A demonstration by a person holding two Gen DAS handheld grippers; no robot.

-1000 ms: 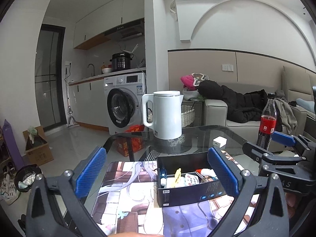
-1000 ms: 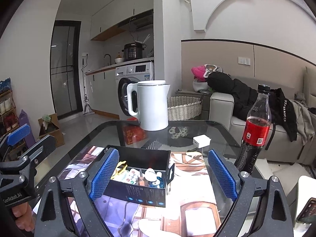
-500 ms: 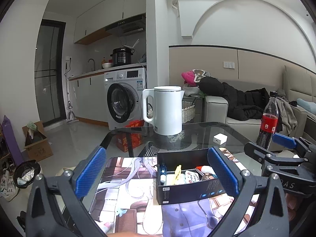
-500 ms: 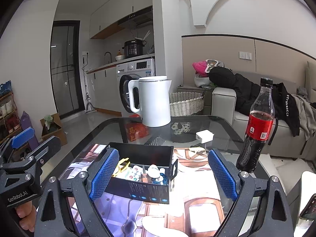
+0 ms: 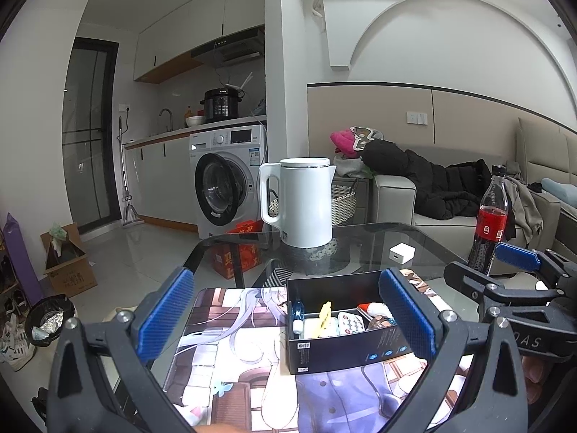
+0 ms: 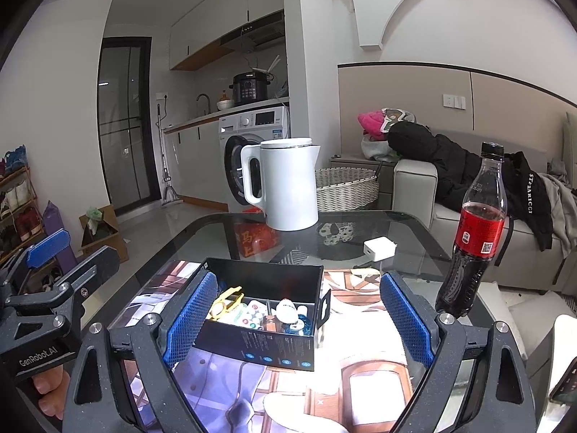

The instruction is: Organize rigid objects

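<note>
Box (image 5: pixel 346 328) sat long axis across left-wrist view, open top up; contents too jumbled to ID. Left tongs (image 5: pixel 285 319) and right tongs (image 6: pixel 297 321) both wide, empty.

On the glass table (image 6: pixel 202 231) stand one white kettle (image 6: pixel 285 187), one cola bottle (image 6: pixel 472 238), one white charger (image 6: pixel 378 249), one printed mat (image 5: pixel 234 346) and one black box (image 6: pixel 267 310) of small items. Two grippers are visible.

black box (image 6: pixel 274 350) with blue dots, yellow clip (image 6: pixel 225 301) inside, white kettle (image 6: pixel 285 184), red-label cola bottle (image 6: pixel 476 231), purple anime-print mat (image 5: pixel 230 357), blue gripper pads (image 5: pixel 404 315), white charger (image 6: pixel 378 249)
</note>
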